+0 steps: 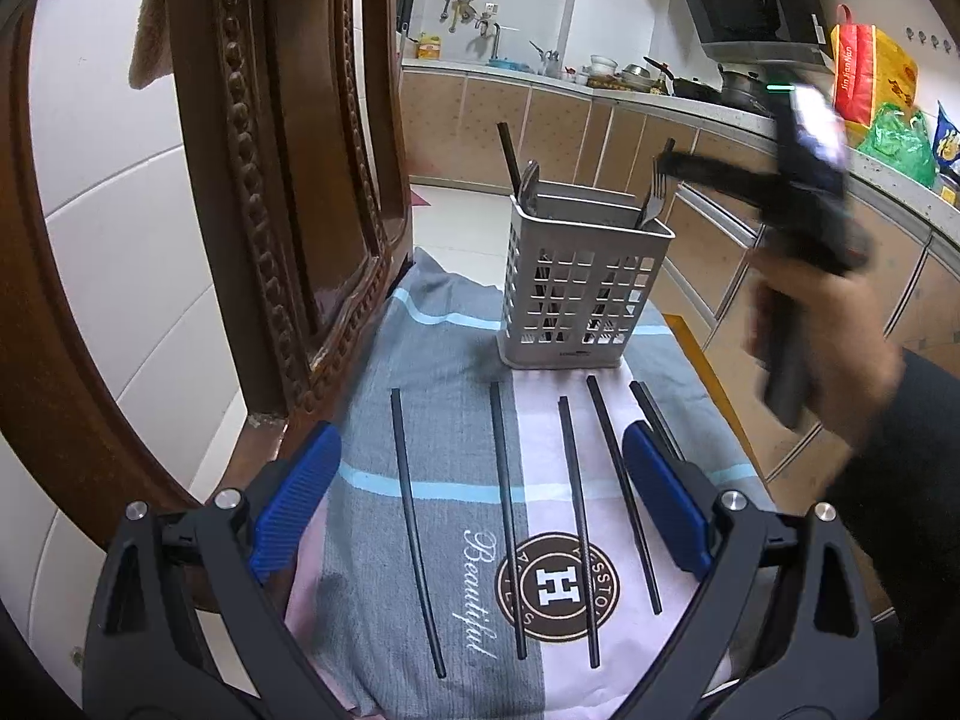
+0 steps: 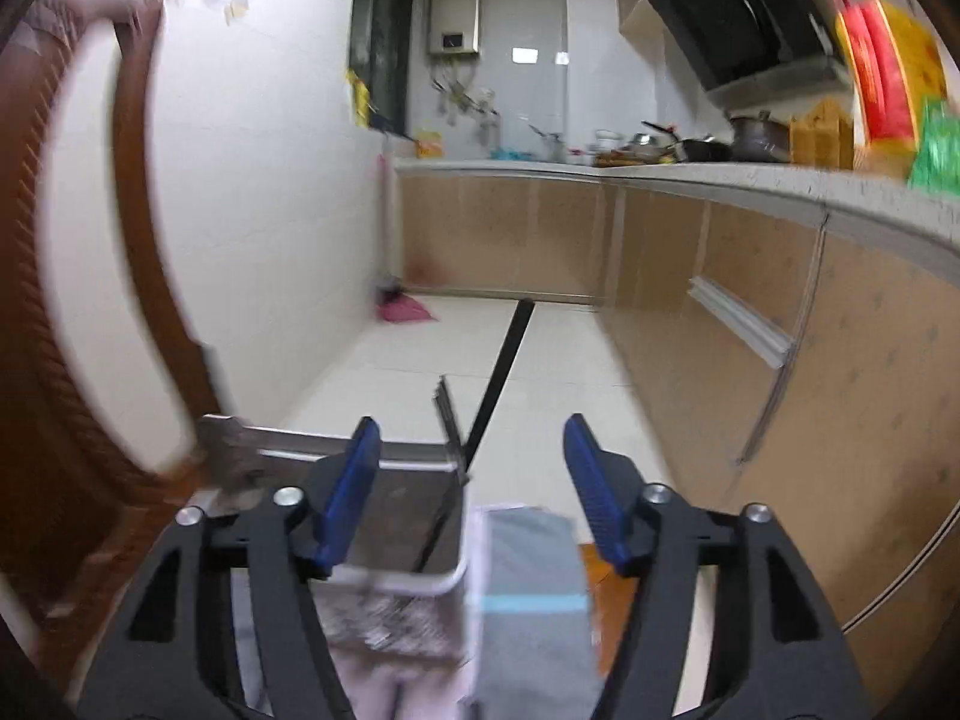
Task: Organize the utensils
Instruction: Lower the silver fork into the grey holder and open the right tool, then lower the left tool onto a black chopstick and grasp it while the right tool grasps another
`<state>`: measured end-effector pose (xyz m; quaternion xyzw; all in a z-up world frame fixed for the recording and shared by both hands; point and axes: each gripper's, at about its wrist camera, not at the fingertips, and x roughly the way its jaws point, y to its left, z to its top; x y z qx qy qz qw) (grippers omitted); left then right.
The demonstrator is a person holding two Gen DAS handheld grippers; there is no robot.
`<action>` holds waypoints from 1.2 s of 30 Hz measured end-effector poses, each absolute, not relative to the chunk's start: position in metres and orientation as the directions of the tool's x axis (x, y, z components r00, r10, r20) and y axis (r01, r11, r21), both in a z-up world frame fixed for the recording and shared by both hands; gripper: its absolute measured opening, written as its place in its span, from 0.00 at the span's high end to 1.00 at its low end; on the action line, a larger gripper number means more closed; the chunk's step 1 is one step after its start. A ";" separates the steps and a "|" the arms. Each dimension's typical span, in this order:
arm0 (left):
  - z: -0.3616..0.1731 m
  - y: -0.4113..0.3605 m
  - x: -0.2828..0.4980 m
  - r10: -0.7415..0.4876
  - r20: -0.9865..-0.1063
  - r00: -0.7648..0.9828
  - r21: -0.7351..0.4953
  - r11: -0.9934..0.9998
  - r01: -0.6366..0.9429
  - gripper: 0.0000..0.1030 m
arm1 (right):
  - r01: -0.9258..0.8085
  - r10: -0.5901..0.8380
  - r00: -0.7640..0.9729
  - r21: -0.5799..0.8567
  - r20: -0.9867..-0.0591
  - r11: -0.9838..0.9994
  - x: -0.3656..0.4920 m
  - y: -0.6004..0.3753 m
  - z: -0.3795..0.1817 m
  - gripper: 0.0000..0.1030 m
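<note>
The left gripper (image 1: 480,480) hovers with jaws spread wide and empty over five loose chopsticks (image 1: 507,516) lying on the towel (image 1: 420,540). The right gripper (image 2: 471,480), also wide open and empty, sits above the utensil basket (image 1: 585,294), which holds a fork (image 1: 651,198), a spoon (image 1: 528,186) and a chopstick (image 2: 501,372).

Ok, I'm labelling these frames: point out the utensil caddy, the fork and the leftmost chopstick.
utensil caddy (image 1: 576,294): left wrist view, front lattice wall.
fork (image 1: 654,195): left wrist view, neck below the tines.
leftmost chopstick (image 1: 414,531): left wrist view, mid-shaft.
</note>
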<state>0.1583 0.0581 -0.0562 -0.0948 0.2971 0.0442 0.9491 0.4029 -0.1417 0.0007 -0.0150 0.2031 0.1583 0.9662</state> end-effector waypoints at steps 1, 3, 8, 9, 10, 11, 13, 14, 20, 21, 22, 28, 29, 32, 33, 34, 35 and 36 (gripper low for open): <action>-0.057 0.059 0.158 0.027 -0.573 0.819 -0.154 0.978 -0.141 0.09 | -0.327 0.336 0.849 0.093 -0.409 0.940 0.387 -0.155 0.005 0.36; -0.058 0.059 0.157 0.021 -0.577 0.817 -0.160 0.977 -0.138 0.09 | -0.345 0.389 0.820 0.179 -0.421 0.921 0.357 -0.178 0.010 0.33; -0.057 0.056 0.151 -0.009 -0.582 0.813 -0.183 0.976 -0.120 0.09 | -0.323 0.391 0.803 0.222 -0.449 0.920 0.244 -0.223 -0.003 0.19; -0.058 0.055 0.150 -0.014 -0.583 0.813 -0.188 0.975 -0.119 0.09 | -0.305 0.379 0.811 0.231 -0.446 0.924 0.220 -0.232 -0.009 0.17; -0.058 0.052 0.145 -0.011 -0.584 0.811 -0.188 0.975 -0.122 0.09 | -0.295 0.374 0.812 0.238 -0.448 0.926 0.206 -0.236 -0.013 0.17; -0.059 0.050 0.142 -0.006 -0.584 0.812 -0.184 0.975 -0.125 0.09 | -0.281 0.363 0.814 0.239 -0.454 0.929 0.186 -0.243 -0.019 0.17; -0.063 0.042 0.131 0.010 -0.593 0.805 -0.160 0.978 -0.130 0.09 | -0.245 0.324 0.827 0.226 -0.459 0.943 0.149 -0.250 -0.030 0.17; -0.067 0.038 0.125 0.012 -0.603 0.797 -0.152 0.980 -0.130 0.09 | -0.241 0.322 0.824 0.226 -0.466 0.944 0.140 -0.251 -0.033 0.17; -0.080 0.016 0.088 0.038 -0.629 0.777 -0.106 0.985 -0.134 0.09 | -0.251 0.319 0.820 0.204 -0.474 0.946 0.097 -0.257 -0.055 0.17; -0.082 0.014 0.085 0.041 -0.632 0.774 -0.104 0.985 -0.136 0.09 | -0.253 0.325 0.813 0.209 -0.483 0.945 0.096 -0.258 -0.059 0.17; -0.084 0.011 0.081 0.043 -0.637 0.770 -0.101 0.985 -0.138 0.09 | -0.256 0.332 0.806 0.218 -0.491 0.942 0.094 -0.259 -0.064 0.17; -0.085 0.000 0.072 0.047 -0.641 0.766 -0.083 0.988 -0.130 0.09 | -0.268 0.337 0.808 0.209 -0.482 0.941 0.089 -0.258 -0.066 0.17; -0.085 -0.001 0.071 0.046 -0.640 0.767 -0.084 0.988 -0.129 0.09 | -0.271 0.337 0.811 0.203 -0.478 0.941 0.088 -0.257 -0.065 0.17; -0.084 -0.003 0.069 0.043 -0.641 0.766 -0.085 0.988 -0.126 0.09 | -0.278 0.340 0.814 0.197 -0.470 0.940 0.085 -0.257 -0.066 0.17; -0.085 -0.004 0.069 0.044 -0.642 0.766 -0.083 0.989 -0.126 0.09 | -0.279 0.339 0.816 0.194 -0.468 0.940 0.084 -0.257 -0.066 0.17; -0.085 -0.005 0.069 0.046 -0.642 0.766 -0.081 0.988 -0.128 0.09 | -0.279 0.338 0.817 0.194 -0.467 0.941 0.083 -0.258 -0.067 0.17; -0.086 -0.004 0.069 0.049 -0.642 0.765 -0.081 0.988 -0.131 0.09 | -0.278 0.337 0.816 0.193 -0.469 0.941 0.083 -0.258 -0.068 0.17; -0.087 -0.004 0.070 0.045 -0.646 0.762 -0.086 0.988 -0.131 0.09 | -0.277 0.338 0.814 0.195 -0.472 0.941 0.084 -0.258 -0.070 0.17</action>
